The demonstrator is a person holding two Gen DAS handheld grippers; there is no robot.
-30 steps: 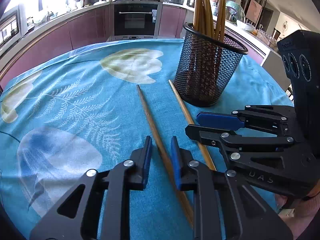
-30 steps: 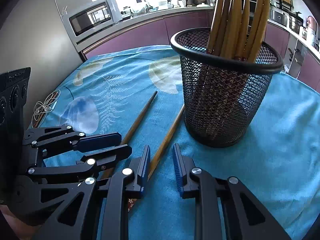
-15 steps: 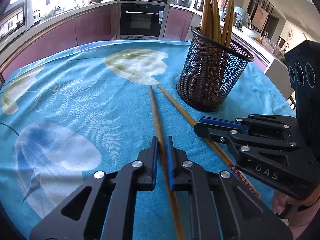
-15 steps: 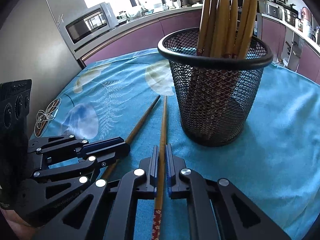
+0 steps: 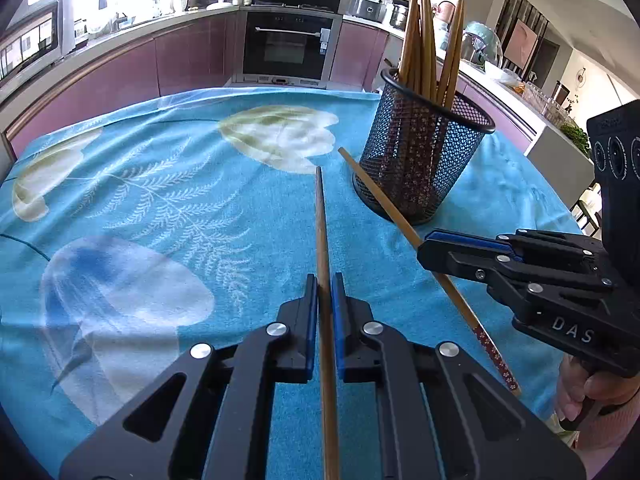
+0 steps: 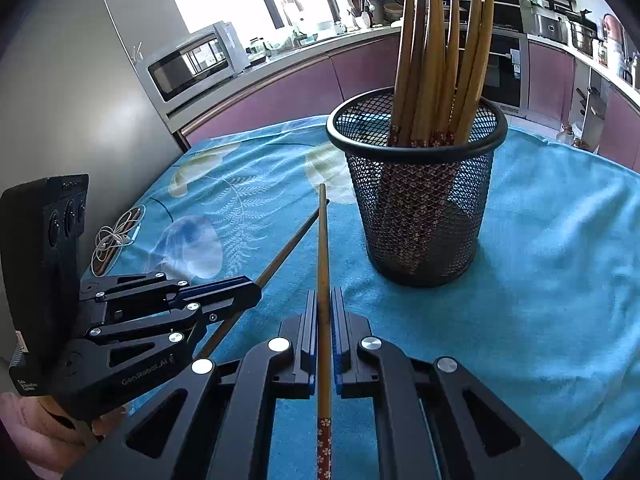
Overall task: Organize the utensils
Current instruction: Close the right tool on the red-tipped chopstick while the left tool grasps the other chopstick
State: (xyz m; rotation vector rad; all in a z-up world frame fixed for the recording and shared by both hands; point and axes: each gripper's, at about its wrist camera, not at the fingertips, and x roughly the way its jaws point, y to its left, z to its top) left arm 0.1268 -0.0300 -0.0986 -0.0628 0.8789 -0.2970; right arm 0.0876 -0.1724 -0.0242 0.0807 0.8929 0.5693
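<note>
A black mesh holder point(image 5: 420, 160) point(image 6: 418, 204) stands on the blue cloth with several wooden chopsticks upright in it. My left gripper point(image 5: 324, 280) is shut on one darker chopstick point(image 5: 321, 216), which runs forward between the blue pads. My right gripper point(image 6: 325, 298) is shut on a lighter chopstick point(image 6: 322, 236) with a red patterned end, its tip raised toward the holder. In the left wrist view the right gripper point(image 5: 434, 242) and its chopstick point(image 5: 384, 200) show at the right; in the right wrist view the left gripper point(image 6: 250, 290) shows at the left with its chopstick point(image 6: 288, 246).
The table carries a blue cloth with pale leaf prints point(image 5: 160, 208). A coiled white cable point(image 6: 116, 236) lies near the table's left edge. A person's hand point(image 5: 580, 396) holds the right gripper's handle. Kitchen counters, an oven and a microwave lie beyond the table.
Both grippers closed, each on its own chopstick, which had lain on the cloth. The right gripper's chopstick has lifted off the cloth and swung to point forward.
</note>
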